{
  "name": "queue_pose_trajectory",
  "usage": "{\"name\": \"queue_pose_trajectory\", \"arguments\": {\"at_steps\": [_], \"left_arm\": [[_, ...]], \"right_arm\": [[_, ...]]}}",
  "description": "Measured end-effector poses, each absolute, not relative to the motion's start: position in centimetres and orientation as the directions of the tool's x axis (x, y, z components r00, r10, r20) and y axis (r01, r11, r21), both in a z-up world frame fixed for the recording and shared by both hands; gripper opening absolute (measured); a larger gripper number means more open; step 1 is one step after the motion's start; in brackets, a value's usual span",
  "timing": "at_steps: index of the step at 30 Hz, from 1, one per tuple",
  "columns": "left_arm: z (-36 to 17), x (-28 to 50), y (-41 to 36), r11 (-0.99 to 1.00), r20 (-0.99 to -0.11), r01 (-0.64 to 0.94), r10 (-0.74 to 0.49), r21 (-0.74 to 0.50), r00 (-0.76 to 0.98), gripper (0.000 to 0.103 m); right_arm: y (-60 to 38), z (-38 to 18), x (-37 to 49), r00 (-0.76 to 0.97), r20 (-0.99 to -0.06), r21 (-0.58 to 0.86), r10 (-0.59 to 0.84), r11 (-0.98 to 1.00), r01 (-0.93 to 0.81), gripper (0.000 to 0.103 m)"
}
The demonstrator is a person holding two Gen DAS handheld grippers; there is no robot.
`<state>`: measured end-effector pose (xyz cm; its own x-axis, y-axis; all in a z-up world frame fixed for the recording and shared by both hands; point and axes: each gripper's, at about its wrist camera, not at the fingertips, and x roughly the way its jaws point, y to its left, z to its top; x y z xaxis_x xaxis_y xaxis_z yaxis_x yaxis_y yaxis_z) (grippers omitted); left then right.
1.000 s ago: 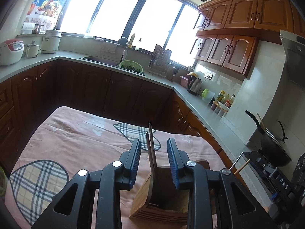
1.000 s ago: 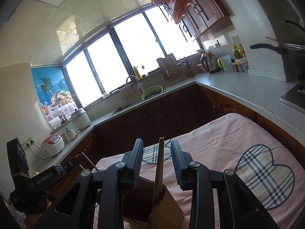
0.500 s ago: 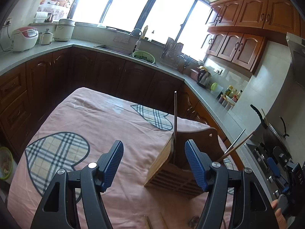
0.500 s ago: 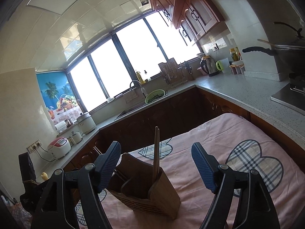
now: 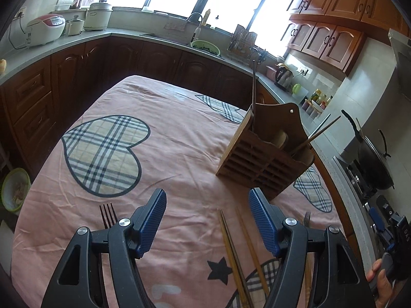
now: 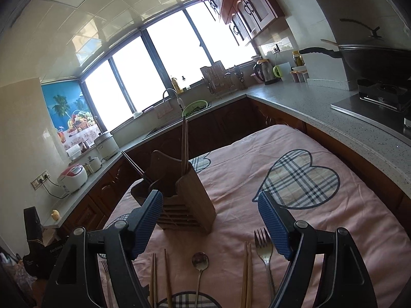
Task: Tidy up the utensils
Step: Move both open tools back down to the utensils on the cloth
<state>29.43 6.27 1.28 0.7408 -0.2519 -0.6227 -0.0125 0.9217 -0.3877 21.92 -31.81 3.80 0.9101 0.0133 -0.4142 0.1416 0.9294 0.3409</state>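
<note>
A wooden utensil holder point(image 5: 264, 154) stands on the pink tablecloth point(image 5: 179, 138), with chopsticks upright in it point(image 5: 253, 95) and more leaning out to the right point(image 5: 318, 133). It also shows in the right wrist view point(image 6: 185, 200). My left gripper point(image 5: 206, 220) is open and empty, low over the cloth in front of the holder. My right gripper point(image 6: 210, 223) is open and empty. On the cloth near me lie chopsticks point(image 5: 233, 254), a dark fork point(image 5: 108, 214), a spoon point(image 6: 199, 264), a silver fork point(image 6: 263, 249) and more chopsticks point(image 6: 248, 274).
Kitchen counters point(image 6: 321, 107) run round the table on three sides, with a sink point(image 5: 203, 46), rice cookers point(image 5: 46, 29), a kettle point(image 6: 265, 71) and a wok on the stove point(image 5: 372, 159). The other handle shows at the right edge point(image 5: 390, 233).
Both grippers opened, let go of the chopsticks standing in the holder, and drew back and down toward the near edge of the table. Loose utensils on the cloth came into view.
</note>
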Motion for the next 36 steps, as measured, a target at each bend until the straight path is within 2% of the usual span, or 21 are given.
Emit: {"name": "queue_pose_trajectory", "arguments": {"at_steps": [11,28,33,36], "left_arm": [[1.2,26.1,4.7,0.928,-0.656,0.015,-0.276,-0.373,0.702,0.065],[1.1,28.0,1.1,0.94,-0.696,0.064,-0.292,-0.335,0.656,0.065],[0.5,29.2,-0.2,0.945,-0.714,0.073,-0.291,-0.319,0.637,0.065],[0.0,29.9,-0.9,0.947,-0.727,0.079,-0.291,-0.311,0.622,0.064]], "right_arm": [[-30.4,1.6,17.7,0.877,-0.48,0.297,0.013,0.943,0.148,0.079],[-31.2,-0.7,18.1,0.839,-0.543,0.304,0.03,0.939,0.164,0.078],[-31.3,-1.6,18.8,0.82,-0.571,0.3,0.038,0.939,0.166,0.076],[-31.4,-2.1,19.5,0.803,-0.594,0.295,0.046,0.941,0.165,0.066]]}}
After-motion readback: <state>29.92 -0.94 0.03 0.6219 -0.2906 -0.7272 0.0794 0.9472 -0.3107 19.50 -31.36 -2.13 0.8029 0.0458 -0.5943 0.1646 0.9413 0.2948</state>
